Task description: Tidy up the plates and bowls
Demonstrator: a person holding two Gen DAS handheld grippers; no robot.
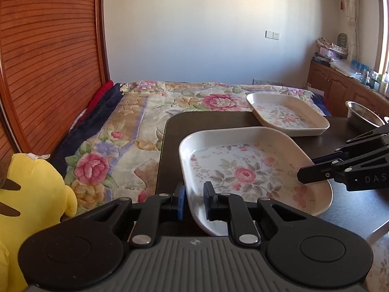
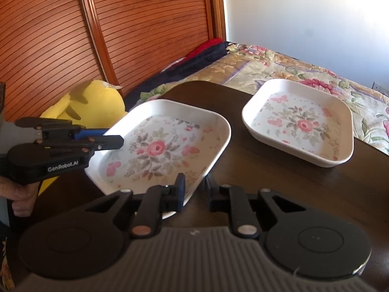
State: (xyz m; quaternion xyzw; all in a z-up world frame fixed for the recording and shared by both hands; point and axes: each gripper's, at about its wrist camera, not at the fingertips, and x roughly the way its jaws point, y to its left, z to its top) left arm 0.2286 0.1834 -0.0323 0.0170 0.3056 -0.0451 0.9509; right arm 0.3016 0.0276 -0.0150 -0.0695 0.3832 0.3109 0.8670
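Dark table point(image 2: 279, 177); both grippers clamp near plate point(image 2: 160, 146) rim; metal bowl point(image 1: 364, 114) cut off.

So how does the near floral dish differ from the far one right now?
The near floral dish is clamped at two rims, by the left gripper and the right gripper; the far floral dish is untouched. The near one looks tilted, one end raised off the dark table; the far one sits flat. Both are white, squarish, with a rose print.
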